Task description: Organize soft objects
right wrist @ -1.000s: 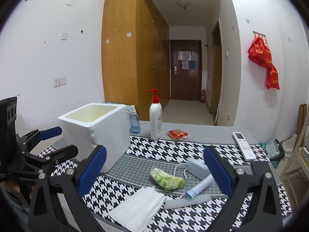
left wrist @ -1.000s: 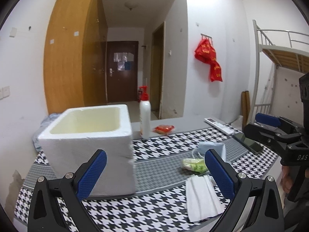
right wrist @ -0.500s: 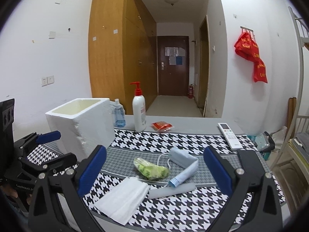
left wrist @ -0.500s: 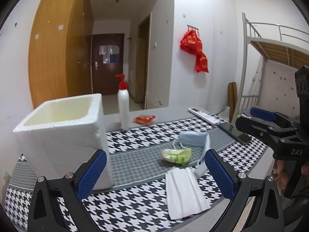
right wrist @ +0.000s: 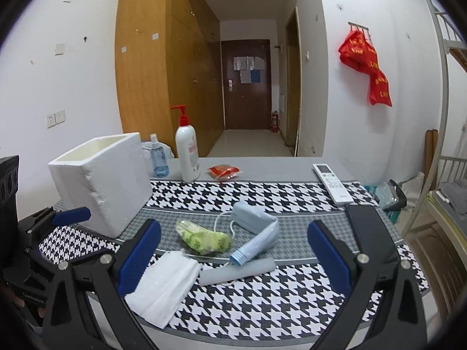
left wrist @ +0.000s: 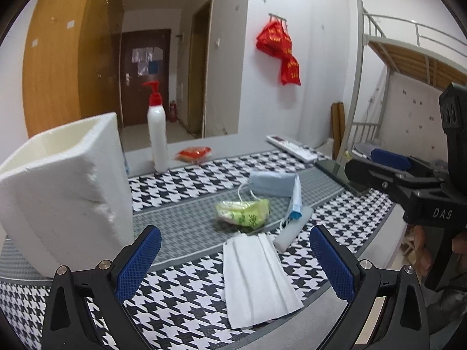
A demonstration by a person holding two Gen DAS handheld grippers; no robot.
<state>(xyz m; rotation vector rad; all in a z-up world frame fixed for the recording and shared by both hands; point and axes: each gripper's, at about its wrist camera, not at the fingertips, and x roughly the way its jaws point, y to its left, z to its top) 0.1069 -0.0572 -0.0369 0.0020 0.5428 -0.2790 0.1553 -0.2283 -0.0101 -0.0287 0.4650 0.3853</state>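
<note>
Left wrist view: the left gripper (left wrist: 233, 262) hovers with jaws spread wide and empty over a folded white cloth (left wrist: 256, 277) near the table's front edge. Beyond it lie a green packet (left wrist: 243, 213) and what may be a rolled blue mask (left wrist: 271, 183). The foam box (left wrist: 64, 192) stands left. The right gripper (right wrist: 233, 259) is likewise spread and empty.

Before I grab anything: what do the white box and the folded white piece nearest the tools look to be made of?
White box: looks like expanded foam, matte and grainy, with crumbled, chipped edges. Folded white piece: probably soft tissue or thin cloth, matte, with layered folds and limp edges; the pictures cannot settle which.
</note>
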